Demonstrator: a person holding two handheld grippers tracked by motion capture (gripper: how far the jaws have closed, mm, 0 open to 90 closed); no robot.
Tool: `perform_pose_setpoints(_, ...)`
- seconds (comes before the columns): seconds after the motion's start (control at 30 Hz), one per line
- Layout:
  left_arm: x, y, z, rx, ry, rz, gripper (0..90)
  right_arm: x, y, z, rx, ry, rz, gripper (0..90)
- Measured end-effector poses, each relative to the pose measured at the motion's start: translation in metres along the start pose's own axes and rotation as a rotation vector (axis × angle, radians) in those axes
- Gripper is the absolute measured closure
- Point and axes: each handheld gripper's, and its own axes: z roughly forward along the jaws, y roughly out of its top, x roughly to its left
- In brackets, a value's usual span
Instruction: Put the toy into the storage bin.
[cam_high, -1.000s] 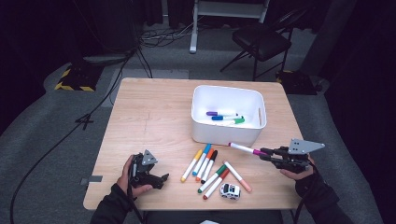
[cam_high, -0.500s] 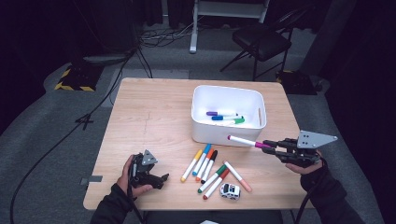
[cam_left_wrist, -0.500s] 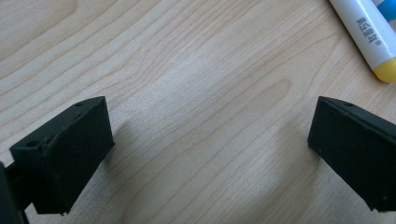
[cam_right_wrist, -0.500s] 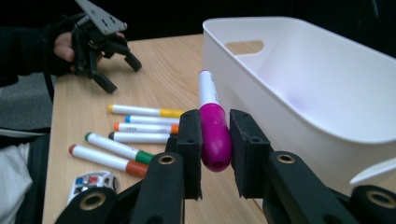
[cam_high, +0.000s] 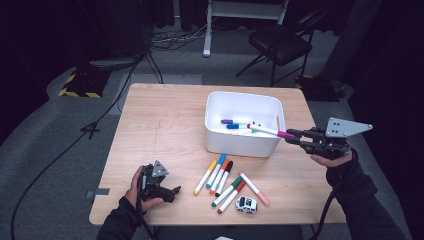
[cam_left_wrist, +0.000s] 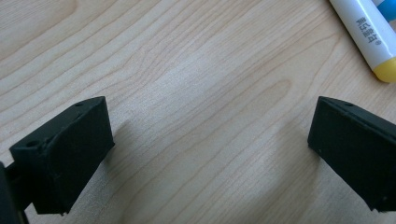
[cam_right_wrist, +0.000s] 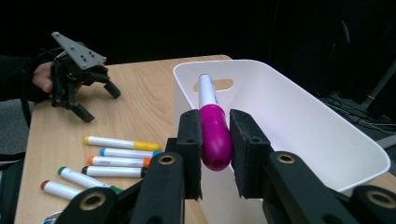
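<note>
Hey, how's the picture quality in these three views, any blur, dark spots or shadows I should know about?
High view: the table is lit evenly, the room around it falls into near black. Left gripper view: wood grain is sharp, both jaws cast soft shadows, and the yellow-capped marker is cut by the frame edge. Right gripper view: the pink-capped marker is crisp, the white bin bright, the background black.
</note>
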Motion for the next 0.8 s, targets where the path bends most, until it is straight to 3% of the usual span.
perform_pose_setpoints(0.07,0.000,0.000,0.000,0.000,0.000,0.000,0.2,-0.006,0.003,0.004,0.023,-0.010,-0.014,75.3)
perform_pose_setpoints(0.3,0.000,0.000,0.000,0.000,0.000,0.000,0.2,-0.027,0.007,0.023,0.064,-0.017,0.022,75.3)
perform_pose_setpoints(0.8,0.000,0.000,0.000,0.000,0.000,0.000,0.2,-0.051,0.021,0.059,0.141,-0.028,0.030,75.3)
